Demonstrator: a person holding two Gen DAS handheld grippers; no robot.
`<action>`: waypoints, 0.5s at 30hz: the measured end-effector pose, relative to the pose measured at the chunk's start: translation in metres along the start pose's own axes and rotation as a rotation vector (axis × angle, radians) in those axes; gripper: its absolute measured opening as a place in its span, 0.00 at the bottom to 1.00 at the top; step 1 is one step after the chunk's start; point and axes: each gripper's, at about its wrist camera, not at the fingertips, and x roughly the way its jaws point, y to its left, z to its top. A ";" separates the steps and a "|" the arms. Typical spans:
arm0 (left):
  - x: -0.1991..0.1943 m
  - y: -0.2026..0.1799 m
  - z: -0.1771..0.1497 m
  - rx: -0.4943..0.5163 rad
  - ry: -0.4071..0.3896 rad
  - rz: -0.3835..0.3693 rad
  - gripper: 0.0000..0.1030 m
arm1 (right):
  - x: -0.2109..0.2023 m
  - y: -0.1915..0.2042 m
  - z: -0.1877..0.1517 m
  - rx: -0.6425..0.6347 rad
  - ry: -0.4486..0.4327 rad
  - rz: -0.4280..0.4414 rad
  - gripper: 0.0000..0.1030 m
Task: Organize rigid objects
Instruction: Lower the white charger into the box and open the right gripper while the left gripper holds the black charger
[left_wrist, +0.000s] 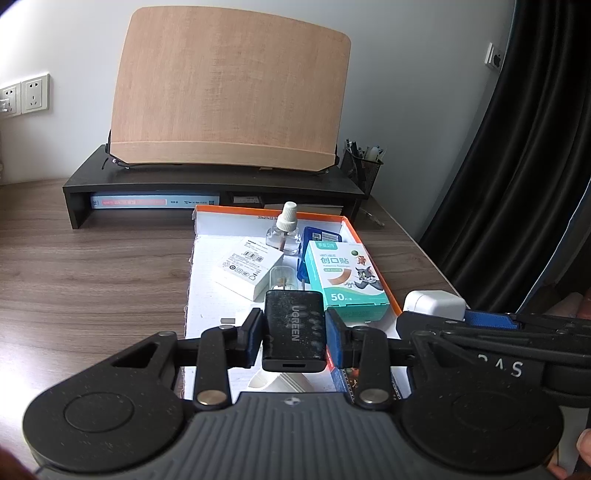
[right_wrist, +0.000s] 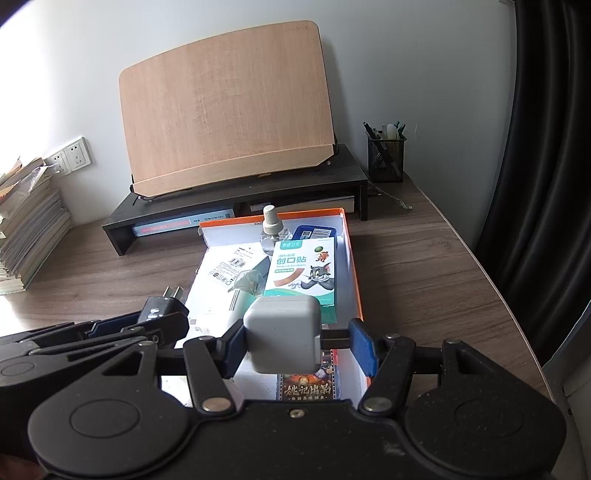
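**Two chargers held over the box**

While both grippers hang above the near end of the box, each has a plug-in block between its fingers. On the wooden surface the orange-rimmed box lies open toward the right edge, in front of a black riser that carries a tilted wooden board. Inside the box sit a plaster box by the right wall, a white carton to its left, and a small clear bottle near the far wall.

The left gripper is clamped on the black charger, pads on its two long sides, so the grip looks square and firm. The right gripper has the white charger between its fingers; the left pad presses its side, but the right pad seems to stand off behind a short bar, so I cannot tell how tightly it is held.

Both chargers are likely stiff, dense for their size and smooth-shelled, so flat opposite faces are the place to grip. They should tolerate being set down, though the bottle nearby may tip if nudged.
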 end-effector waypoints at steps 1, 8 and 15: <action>0.000 0.000 0.000 -0.001 0.000 0.000 0.35 | 0.000 0.000 0.000 0.000 0.001 0.000 0.70; 0.001 -0.001 -0.002 -0.002 0.004 -0.004 0.35 | 0.002 -0.001 0.001 0.005 0.004 -0.004 0.70; 0.003 -0.002 -0.003 -0.002 0.005 0.000 0.35 | 0.007 -0.003 0.002 0.009 0.008 -0.002 0.70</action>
